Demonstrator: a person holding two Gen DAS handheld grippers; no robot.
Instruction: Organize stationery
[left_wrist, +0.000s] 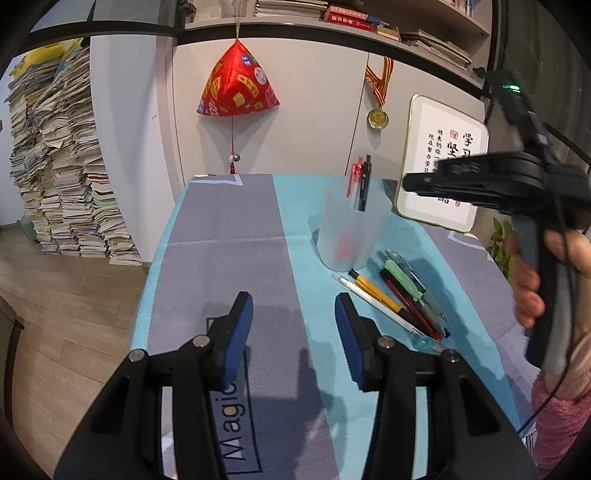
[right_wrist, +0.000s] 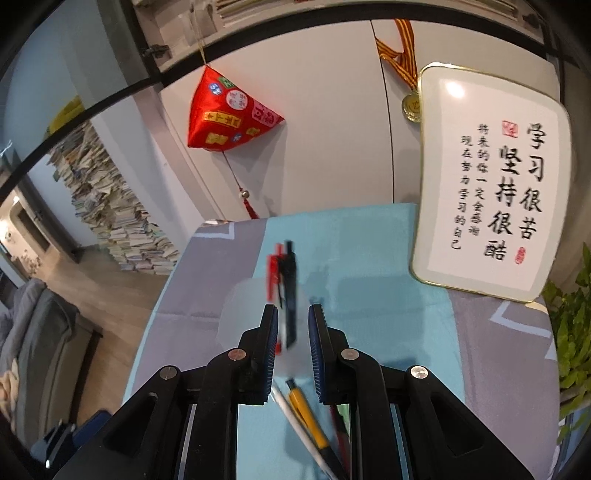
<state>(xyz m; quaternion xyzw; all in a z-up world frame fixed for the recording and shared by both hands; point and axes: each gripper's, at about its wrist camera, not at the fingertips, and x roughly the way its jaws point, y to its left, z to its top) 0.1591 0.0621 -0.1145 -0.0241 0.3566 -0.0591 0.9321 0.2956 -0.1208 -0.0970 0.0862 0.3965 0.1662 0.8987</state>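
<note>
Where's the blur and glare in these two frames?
Left wrist view: right gripper smeared by motion, pens on the cloth sharp. Right wrist view: black pen in the cup and yellow pen soft; glare spot on the framed calligraphy. Both show strong fisheye bending at the edges.

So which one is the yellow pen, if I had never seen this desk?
Find the frosted plastic cup standing on the blue and grey table mat. A row of pens lies side by side just in front of it. The yellow pen is second from the left, between a thin white pen and dark red ones; it alone has a yellow barrel.
</note>
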